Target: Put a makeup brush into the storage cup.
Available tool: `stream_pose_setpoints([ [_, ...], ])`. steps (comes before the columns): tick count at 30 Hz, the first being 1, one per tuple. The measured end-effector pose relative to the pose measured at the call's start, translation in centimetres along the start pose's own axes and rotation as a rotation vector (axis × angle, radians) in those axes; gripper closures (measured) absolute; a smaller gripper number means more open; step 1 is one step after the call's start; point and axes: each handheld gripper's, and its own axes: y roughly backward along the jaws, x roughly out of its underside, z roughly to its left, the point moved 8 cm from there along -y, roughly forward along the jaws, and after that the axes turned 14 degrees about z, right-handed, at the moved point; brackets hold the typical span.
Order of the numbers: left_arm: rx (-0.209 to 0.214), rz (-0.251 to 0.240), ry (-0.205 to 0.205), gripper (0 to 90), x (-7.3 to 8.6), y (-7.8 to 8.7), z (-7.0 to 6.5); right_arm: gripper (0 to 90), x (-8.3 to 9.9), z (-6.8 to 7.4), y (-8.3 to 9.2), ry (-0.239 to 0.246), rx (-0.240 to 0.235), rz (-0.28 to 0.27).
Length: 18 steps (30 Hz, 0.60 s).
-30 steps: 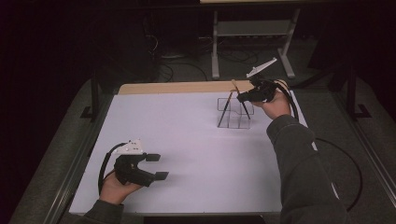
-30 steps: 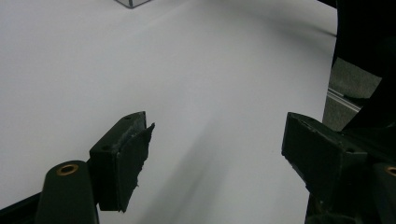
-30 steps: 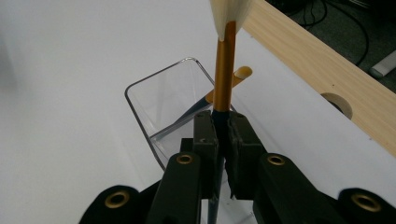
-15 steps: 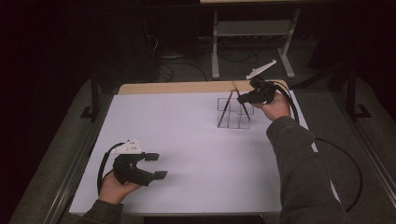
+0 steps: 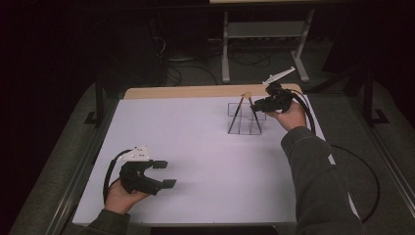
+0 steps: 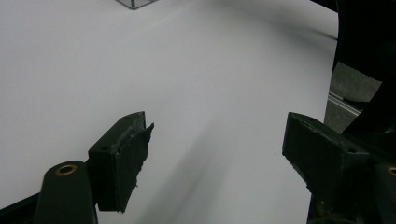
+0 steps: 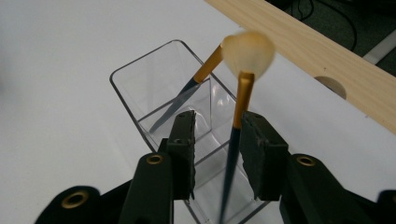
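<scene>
At the far right of the white table (image 5: 195, 147), a clear plastic organiser (image 5: 244, 120) stands upright with two makeup brushes in it, bristles up, handles crossing near the tops. Nearer brush (image 7: 236, 135): dark slim handle, gold ferrule, pale soft head. Second brush (image 7: 187, 93) leans in the back compartment.

Right gripper (image 7: 217, 144): jaws have just been opening. They now stand narrowly apart with the nearer brush's handle between them; a gap shows on the left side, and the handle lies close against the right pad (image 7: 254, 154). It looks released, resting in the organiser.

Left gripper (image 5: 161, 174): low over the near left of the table, jaws wide, nothing between them.

Handling judgement: brush is light, with a stiff, thin and probably smooth handle, so it may swivel or slip in a pinch. Best hold is mid-handle or just below the ferrule, never on the soft bristles. Organiser is light, rigid and likely to tip or slide if a brush is levered against its wall.
</scene>
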Motion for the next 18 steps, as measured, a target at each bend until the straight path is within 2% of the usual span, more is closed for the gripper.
stream_pose_setpoints([
  [5,-0.002,0.008,-0.005,21.5,0.1,-0.2,0.1,62.8,0.7,0.1,0.0,-0.014,-0.012,-0.004],
  [10,-0.006,0.010,-0.003,21.2,0.1,-0.2,0.2,60.6,1.1,0.3,0.1,0.000,-0.005,-0.017],
  [11,-0.007,0.010,-0.002,21.2,0.1,-0.2,0.2,60.1,1.1,0.5,0.2,-0.015,-0.012,-0.019],
  [15,-0.009,0.002,0.007,21.0,0.1,-0.1,0.2,57.4,1.4,0.8,0.2,-0.012,-0.013,-0.025],
  [17,-0.012,-0.002,0.006,21.0,0.1,0.0,0.2,57.3,1.4,0.9,0.3,0.008,-0.009,-0.036],
  [18,-0.013,-0.002,0.010,21.0,0.1,0.1,0.2,56.5,1.4,1.1,0.4,-0.004,-0.016,-0.037],
])
